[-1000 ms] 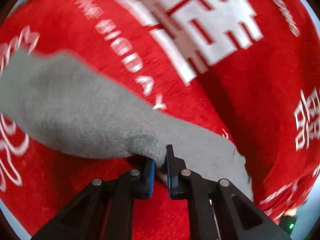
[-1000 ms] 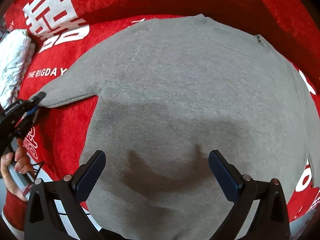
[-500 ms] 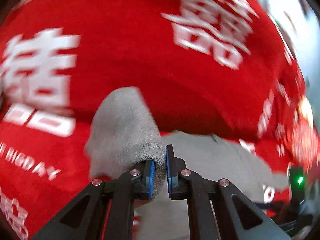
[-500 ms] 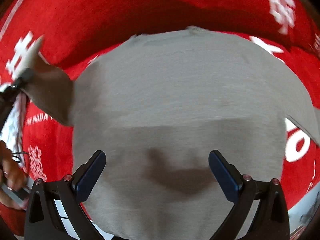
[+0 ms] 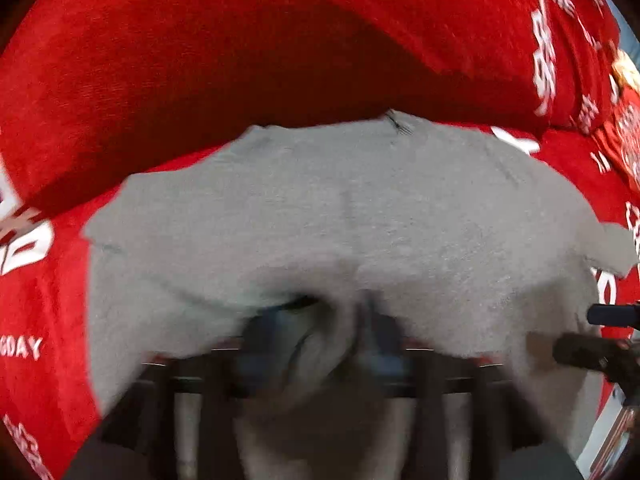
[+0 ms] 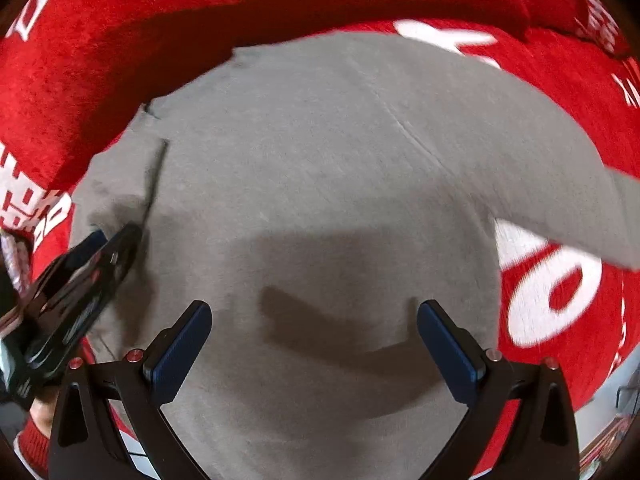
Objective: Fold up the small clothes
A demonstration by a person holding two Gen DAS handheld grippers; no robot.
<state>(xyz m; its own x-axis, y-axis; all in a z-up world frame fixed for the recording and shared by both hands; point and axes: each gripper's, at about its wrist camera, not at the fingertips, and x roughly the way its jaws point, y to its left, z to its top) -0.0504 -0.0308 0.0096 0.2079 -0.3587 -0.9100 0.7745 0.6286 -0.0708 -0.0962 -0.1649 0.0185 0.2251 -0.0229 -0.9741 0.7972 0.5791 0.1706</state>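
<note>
Sweater (image 6: 320, 184), grey, lies spread flat on a red cloth (image 6: 100, 60) printed with white characters. I read its body as filling most of both wrist views, neckline toward the top edge.

Left gripper (image 5: 322, 332): blurred in its own view. Its jaws have just been opening. A bunched fold of the grey sleeve (image 5: 320, 344) sits between the two blue pads, which now stand apart from each other; I cannot see either pad pressing on the fabric. In the right wrist view I see this same gripper (image 6: 116, 240) at the sweater's left edge, tips down on the folded-over sleeve, with a hand (image 6: 40, 412) and a red cuff below it.

Right gripper (image 6: 314, 340): jaws spread wide, nothing between them. They hang over the lower middle of the sweater's body, apart from the fabric, and their shadow falls on the grey cloth just ahead of the tips.

Second sleeve (image 6: 580, 208): stretched out to the right across the red cloth, lying flat, well apart from both sets of jaws.
</note>
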